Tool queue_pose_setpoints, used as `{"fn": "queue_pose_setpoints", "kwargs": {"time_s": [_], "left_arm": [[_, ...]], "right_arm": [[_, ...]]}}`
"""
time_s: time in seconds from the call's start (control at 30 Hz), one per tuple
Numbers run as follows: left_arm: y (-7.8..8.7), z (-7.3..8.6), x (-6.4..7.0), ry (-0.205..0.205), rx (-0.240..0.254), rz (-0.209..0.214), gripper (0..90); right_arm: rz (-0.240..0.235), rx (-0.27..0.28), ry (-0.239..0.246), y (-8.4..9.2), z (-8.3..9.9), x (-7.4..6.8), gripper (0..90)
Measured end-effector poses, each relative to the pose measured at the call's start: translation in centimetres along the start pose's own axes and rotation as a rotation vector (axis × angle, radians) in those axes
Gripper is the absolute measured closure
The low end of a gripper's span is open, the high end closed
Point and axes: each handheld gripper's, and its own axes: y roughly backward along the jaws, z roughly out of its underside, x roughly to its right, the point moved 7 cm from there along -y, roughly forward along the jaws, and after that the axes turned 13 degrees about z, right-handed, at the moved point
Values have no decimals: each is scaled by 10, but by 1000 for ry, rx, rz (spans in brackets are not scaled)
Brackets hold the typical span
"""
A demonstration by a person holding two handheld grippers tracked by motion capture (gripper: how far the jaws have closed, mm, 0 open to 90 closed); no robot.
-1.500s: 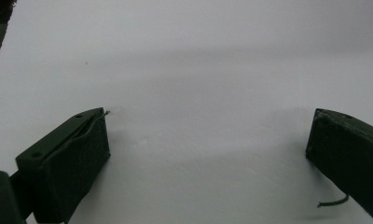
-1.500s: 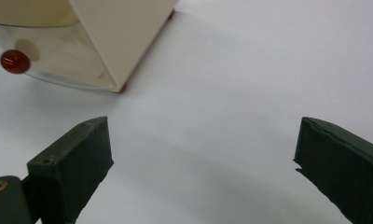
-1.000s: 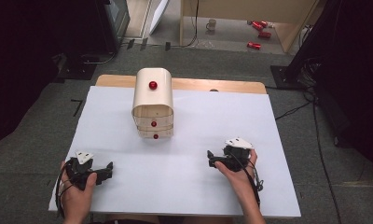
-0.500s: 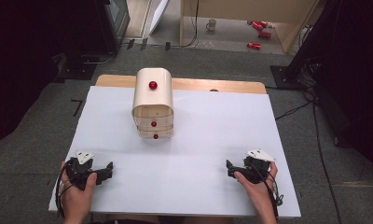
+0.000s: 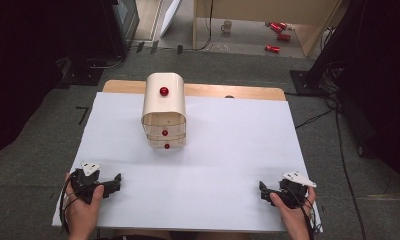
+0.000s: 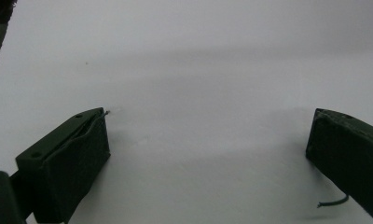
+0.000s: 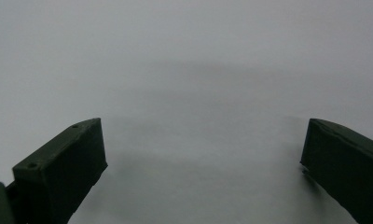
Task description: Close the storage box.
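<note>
While your left tongs [image 5: 108, 186] sit where they were a second ago, near the front left corner of the worktop [image 5: 228, 150], your right tongs [image 5: 266, 192] have pulled back and outward to the front right corner, well away from the middle where they were. Both stand wide apart at the jaws and hold nothing; in the left gripper view and the right gripper view you see bare white surface between each pair of black jaws. A thin stray wire [image 6: 333, 202] curls out beside the right-hand jaw in the left gripper view.

Your left hand [image 5: 83, 212] and right hand [image 5: 295, 215] rest close to the near edge of the worktop. A broad stretch of open white surface lies between the two tongs and runs forward to the small wooden drawer chest [image 5: 164, 111], which stands upright well apart from both, toward the far side and a little left of centre. It has a red knob [image 5: 164, 91] on its rounded top and two more on the drawer fronts facing you.

The white sheet covers most of a wooden top, which shows as a strip along the far edge. Around it lies grey carpet [image 5: 228, 65], with dark cables [image 5: 333, 115] at the right and red cans [image 5: 278, 37] on the floor beyond.
</note>
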Motion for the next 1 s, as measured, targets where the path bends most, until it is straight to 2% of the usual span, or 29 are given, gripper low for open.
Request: {"fn": "queue_pose_setpoints", "kwargs": {"time_s": [0.03,0.07,0.1,0.13,0.2,0.23,0.37,0.43,0.53,1.0], "left_arm": [[0,0,0,0,0,0,0],[0,0,0,0,0,0,0],[0,0,0,0,0,0,0],[0,0,0,0,0,0,0],[0,0,0,0,0,0,0],[0,0,0,0,0,0,0],[0,0,0,0,0,0,0],[0,0,0,0,0,0,0],[0,0,0,0,0,0,0],[0,0,0,0,0,0,0]], "right_arm": [[22,-5,-4,2,3,9,0],[22,-5,-4,2,3,9,0],[47,-6,-12,3,5,19,0],[47,-6,-12,3,5,19,0],[105,0,-4,4,7,33,0],[106,1,-14,5,7,36,0],[127,-10,-4,2,11,46,0],[108,-6,-15,1,11,47,0],[103,-3,-12,0,12,47,0],[108,11,-13,0,13,46,0]]}}
